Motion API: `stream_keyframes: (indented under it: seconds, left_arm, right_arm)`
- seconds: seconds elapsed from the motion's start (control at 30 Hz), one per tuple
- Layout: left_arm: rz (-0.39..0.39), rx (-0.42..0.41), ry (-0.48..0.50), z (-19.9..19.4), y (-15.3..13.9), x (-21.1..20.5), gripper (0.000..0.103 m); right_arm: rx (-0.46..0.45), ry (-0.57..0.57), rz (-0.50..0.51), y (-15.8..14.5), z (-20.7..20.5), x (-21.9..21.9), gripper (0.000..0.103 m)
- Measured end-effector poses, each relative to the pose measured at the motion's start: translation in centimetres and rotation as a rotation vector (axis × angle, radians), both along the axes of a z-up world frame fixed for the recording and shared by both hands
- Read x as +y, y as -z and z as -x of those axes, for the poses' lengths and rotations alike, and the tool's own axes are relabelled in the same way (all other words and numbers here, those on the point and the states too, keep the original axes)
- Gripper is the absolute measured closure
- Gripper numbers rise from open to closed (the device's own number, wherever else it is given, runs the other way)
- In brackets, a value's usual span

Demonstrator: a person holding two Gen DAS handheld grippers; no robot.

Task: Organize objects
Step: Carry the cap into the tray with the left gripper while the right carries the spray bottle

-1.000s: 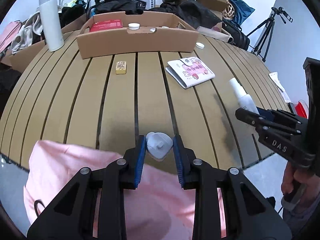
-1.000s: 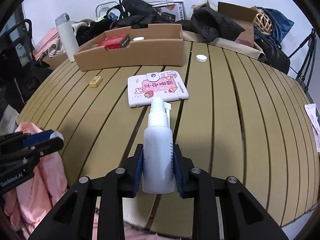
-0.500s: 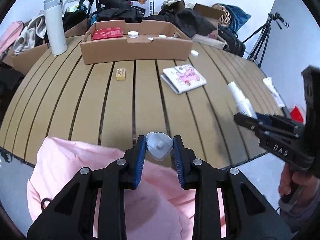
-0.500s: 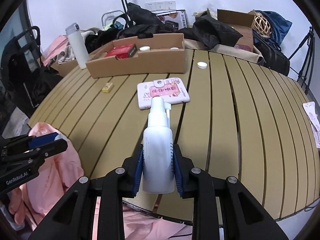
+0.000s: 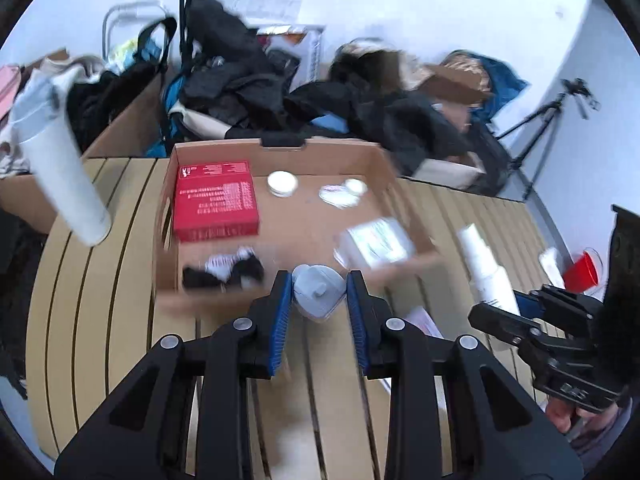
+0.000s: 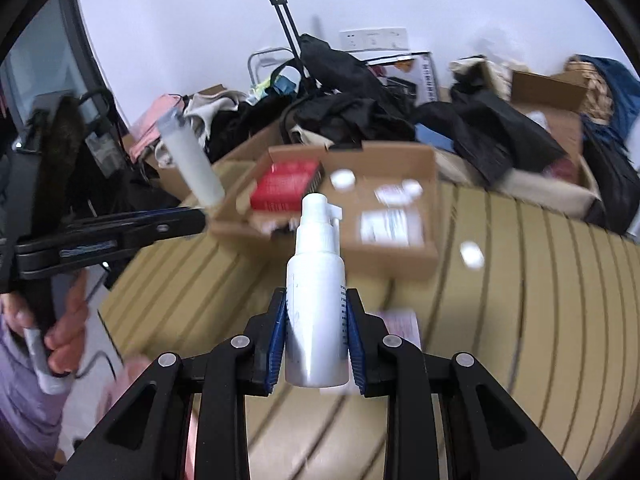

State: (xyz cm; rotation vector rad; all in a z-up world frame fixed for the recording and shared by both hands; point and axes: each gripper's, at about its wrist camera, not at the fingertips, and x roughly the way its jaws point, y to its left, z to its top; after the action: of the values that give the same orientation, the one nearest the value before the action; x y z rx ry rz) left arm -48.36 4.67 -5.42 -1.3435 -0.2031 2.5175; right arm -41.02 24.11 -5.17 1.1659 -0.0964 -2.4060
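My left gripper is shut on a small pale heart-shaped case, held just in front of the near wall of the open cardboard box. My right gripper is shut on a white spray bottle, nozzle pointing at the same box. The bottle also shows in the left wrist view. The box holds a red carton, a white jar, a white packet and a black-and-white item.
The slatted wooden table carries a white cap, a pink-patterned case under my right gripper, and a tall white flask left of the box. Bags, dark clothes and boxes pile up behind. A tripod stands right.
Both grippers have moved forward over the table and higher toward the cardboard box, still holding their objects. The box interior now shows from above. The pink cloth has left the left wrist view.
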Motion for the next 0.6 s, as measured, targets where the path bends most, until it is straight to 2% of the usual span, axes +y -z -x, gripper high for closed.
stream_keyframes:
  seconds: [0.1,0.17,0.23,0.3,0.33,0.4,0.43,0.47,0.5,0.57,0.6]
  left_arm:
    - [0.0,-0.1,-0.023,5.1,3.2,-0.2,0.079]
    - [0.003,-0.131,-0.025,6.7,5.0,0.1,0.079]
    - [0.013,-0.155,-0.006,8.1,6.8,0.6,0.079]
    - [0.057,-0.169,0.004,9.0,8.2,1.2,0.076]
    - [0.071,-0.168,0.003,9.1,8.5,1.3,0.074]
    - [0.077,-0.152,0.0,9.1,8.6,1.2,0.053]
    - [0.078,-0.133,-0.005,8.8,8.3,0.9,0.05]
    - [0.072,-0.114,-0.005,8.5,8.0,0.7,0.045]
    - [0.07,-0.094,-0.003,8.2,7.4,0.4,0.039]
    - [0.094,-0.083,-0.017,7.8,6.5,-0.2,0.03]
    - [0.117,-0.085,-0.028,7.5,5.9,-0.6,0.027]
  right_arm:
    - [-0.108,0.011,0.063,1.6,6.8,-1.0,0.073]
    - [-0.178,0.033,0.075,3.4,10.8,-1.9,0.073]
    - [-0.225,0.057,0.071,5.2,13.6,-2.6,0.073]
    - [-0.271,0.1,0.031,7.7,16.1,-3.4,0.073]
    - [-0.283,0.115,0.022,8.6,16.9,-3.6,0.073]
    - [-0.307,0.137,0.016,10.0,18.0,-3.8,0.073]
    - [-0.314,0.136,0.027,10.4,18.5,-3.8,0.072]
    - [-0.307,0.136,0.048,10.5,18.6,-3.6,0.066]
    - [-0.287,0.146,0.056,10.4,18.6,-3.4,0.047]
    - [-0.264,0.157,0.075,9.8,18.3,-2.9,0.02]
    - [-0.258,0.165,0.084,9.2,18.1,-2.4,0.02]
